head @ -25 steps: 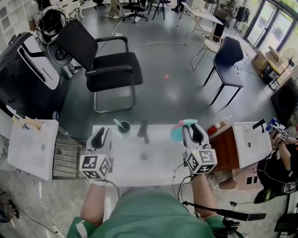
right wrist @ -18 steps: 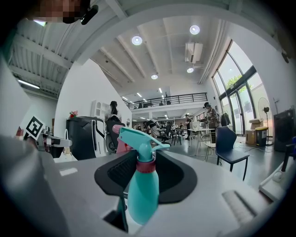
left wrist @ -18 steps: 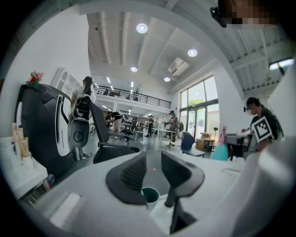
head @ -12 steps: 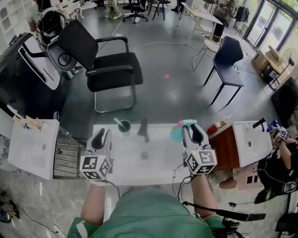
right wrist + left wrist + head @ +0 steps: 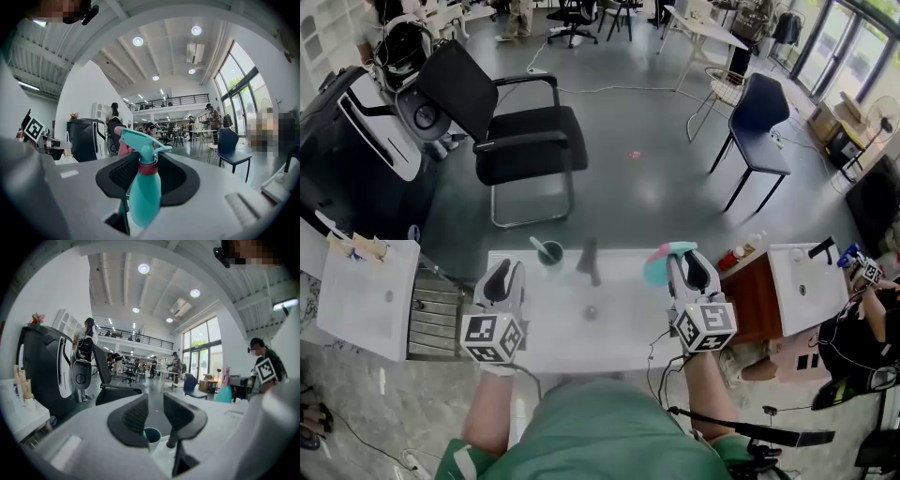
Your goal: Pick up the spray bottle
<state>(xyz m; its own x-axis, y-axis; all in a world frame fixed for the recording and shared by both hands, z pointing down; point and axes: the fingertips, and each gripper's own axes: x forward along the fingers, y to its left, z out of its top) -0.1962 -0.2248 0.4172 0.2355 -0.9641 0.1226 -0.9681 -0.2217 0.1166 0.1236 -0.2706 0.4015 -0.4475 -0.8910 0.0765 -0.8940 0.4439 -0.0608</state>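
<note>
One white table [image 5: 614, 337], grey office floor [image 5: 647, 192]; right tool [image 5: 688, 262] tight on spray bottle [image 5: 145, 197], left tool [image 5: 155, 412] spread.

Floor [image 5: 647, 178]: grey polished concrete, faintly glossy
Seating: black office chair [image 5: 520, 131] at 11 o'clock; dark blue chair [image 5: 759, 117] at 2 o'clock
Table: white tabletop [image 5: 581, 347] at 6 o'clock
Windows: tall glazing [image 5: 239, 89] at 1 o'clock
Ceiling: white, round lamps [image 5: 138, 41] lit
Walls [image 5: 84, 89]: white

Glossy plastic spray bottle [image 5: 143, 197] (smooth)
</note>
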